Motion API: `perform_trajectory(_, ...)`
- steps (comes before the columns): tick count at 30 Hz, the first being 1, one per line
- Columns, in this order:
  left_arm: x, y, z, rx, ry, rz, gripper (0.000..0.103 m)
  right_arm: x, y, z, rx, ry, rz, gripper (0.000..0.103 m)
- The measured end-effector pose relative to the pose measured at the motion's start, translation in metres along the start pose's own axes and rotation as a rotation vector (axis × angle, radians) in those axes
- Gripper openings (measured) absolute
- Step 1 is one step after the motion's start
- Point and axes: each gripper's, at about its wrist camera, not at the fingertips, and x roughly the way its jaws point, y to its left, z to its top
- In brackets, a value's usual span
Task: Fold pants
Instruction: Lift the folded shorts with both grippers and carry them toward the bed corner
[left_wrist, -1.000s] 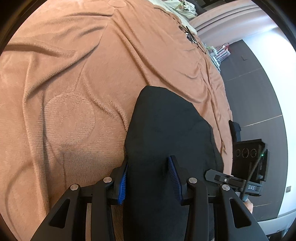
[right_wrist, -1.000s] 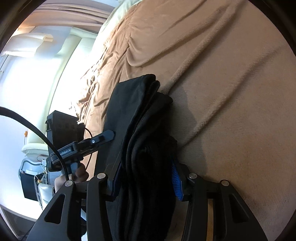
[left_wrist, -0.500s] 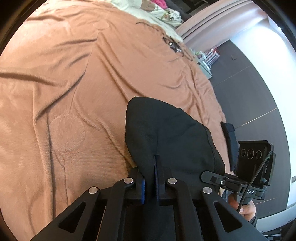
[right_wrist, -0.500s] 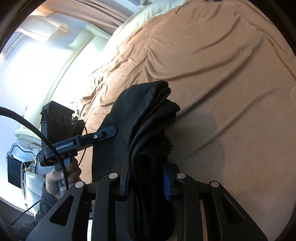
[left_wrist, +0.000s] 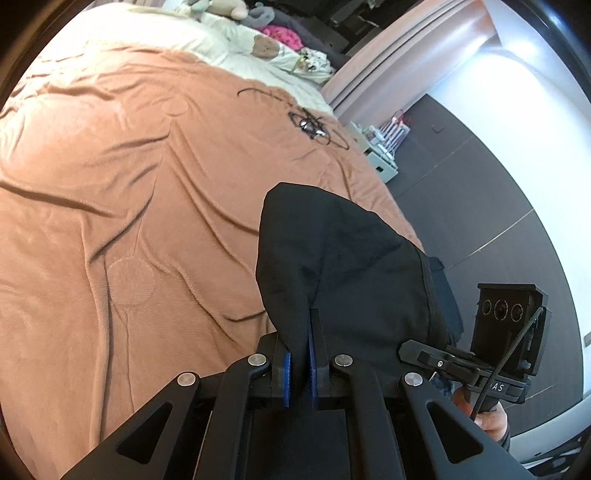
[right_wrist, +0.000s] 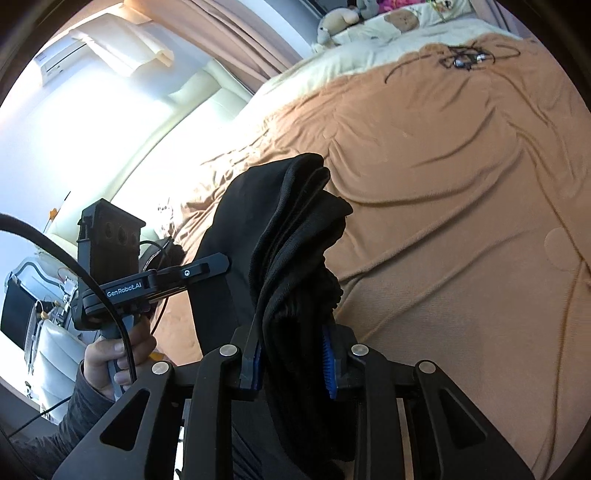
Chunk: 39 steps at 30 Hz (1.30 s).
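Note:
The black pants (left_wrist: 343, 266) hang bunched between my two grippers, lifted above the brown blanket (left_wrist: 129, 177). My left gripper (left_wrist: 299, 363) is shut on a thin edge of the pants, blue pads nearly touching. My right gripper (right_wrist: 293, 360) is shut on a thick folded bundle of the pants (right_wrist: 291, 240), whose layered edges show on top. The right gripper also appears at the right of the left wrist view (left_wrist: 461, 363), and the left gripper at the left of the right wrist view (right_wrist: 155, 280). The lower part of the pants is hidden below the fingers.
The brown blanket (right_wrist: 461, 184) covers a wide bed. A tangle of black cord (left_wrist: 314, 125) lies on it far ahead. Pillows and soft toys (left_wrist: 266, 48) sit at the head. Dark floor (left_wrist: 480, 192) and a white bin (left_wrist: 384, 162) lie right of the bed.
Both grippers closed on the pants, then lifted them off the blanket. The view tilted up, showing more of the bed and the pillows.

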Motion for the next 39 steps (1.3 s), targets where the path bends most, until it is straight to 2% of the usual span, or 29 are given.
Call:
perform_trajectory(12, -0.037, -0.043, -0.014, 0.067, -0.073, -0.040, 0.006, -0.049, 0.032, -0.029, -0.060, -0.101, -0.038, 0.021)
perform_trajectory(29, -0.065, -0.113, -0.034, 0.168, -0.137, -0.096, 0.006, -0.159, 0.065, -0.081, -0.136, -0.225, -0.095, 0.021)
perform_trajectory(39, -0.080, -0.162, -0.045, 0.234, -0.164, -0.151, 0.006, -0.219, 0.078, -0.099, -0.183, -0.289, -0.135, 0.021)
